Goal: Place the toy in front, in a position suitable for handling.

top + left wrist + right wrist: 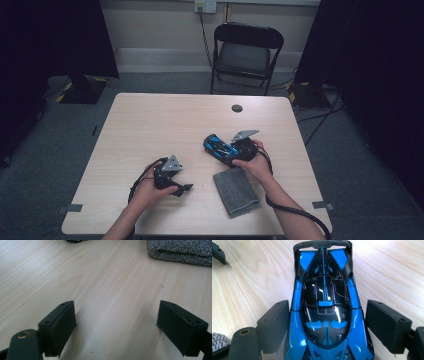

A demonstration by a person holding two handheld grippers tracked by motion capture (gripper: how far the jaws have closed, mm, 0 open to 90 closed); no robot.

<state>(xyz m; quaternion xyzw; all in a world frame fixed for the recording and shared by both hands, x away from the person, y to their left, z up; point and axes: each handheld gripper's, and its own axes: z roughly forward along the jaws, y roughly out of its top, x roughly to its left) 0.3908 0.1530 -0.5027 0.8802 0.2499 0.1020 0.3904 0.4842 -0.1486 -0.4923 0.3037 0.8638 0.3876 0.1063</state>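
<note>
Right now the toy car (325, 307), a glossy blue and black racer, sits on the table (150, 120) a little right of the middle, nearer the right edge than the left, with its rear wing pointing away from the right gripper (239, 150). That gripper straddles the car's body: the jaws stand on either side of it, the left one looking as if it touches the blue flank while the right one has a sliver of wood showing between pad and car, so I would call it not yet clenched, the car between the jaws but not gripped. Just beside the car, toward the near edge, lies a folded grey cloth (235, 191), untouched as far as I can see. The left gripper (176, 186) rests low over bare wood near the front-left part of the table, its jaws spread wide with nothing between them, the cloth's edge (180, 251) lying ahead of it. By my reckoning the job is at its start: the car is framed for a grasp but not lifted, and closing on it, raising it and any work with the cloth all remain. A small dark disc (237, 108) sits near the far edge.
</note>
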